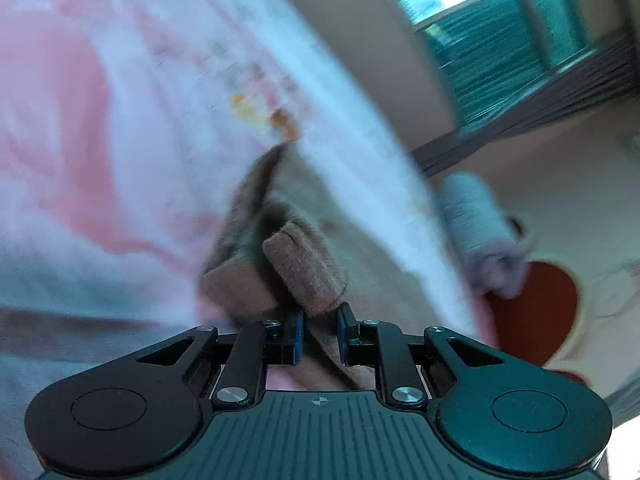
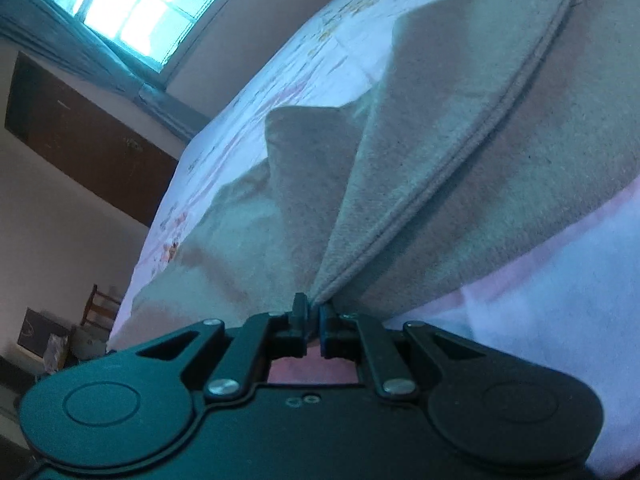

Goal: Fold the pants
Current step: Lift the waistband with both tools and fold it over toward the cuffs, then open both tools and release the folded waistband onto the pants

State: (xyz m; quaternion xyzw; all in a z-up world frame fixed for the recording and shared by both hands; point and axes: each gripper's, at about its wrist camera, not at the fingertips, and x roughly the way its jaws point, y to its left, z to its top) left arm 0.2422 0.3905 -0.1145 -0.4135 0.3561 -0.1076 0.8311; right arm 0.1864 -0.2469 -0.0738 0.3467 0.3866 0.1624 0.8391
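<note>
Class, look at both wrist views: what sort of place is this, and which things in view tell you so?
Most likely a bedroom in a home. A bed with a printed sheet fills most of both views, the pants lie spread on it, and a curtained window is set in the plain wall behind.

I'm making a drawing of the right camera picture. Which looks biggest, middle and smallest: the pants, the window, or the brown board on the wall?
1. pants, biggest, though they're nearest the camera, held by the right gripper.
2. brown board.
3. window, smallest, though cut off by the picture's edge.
</note>
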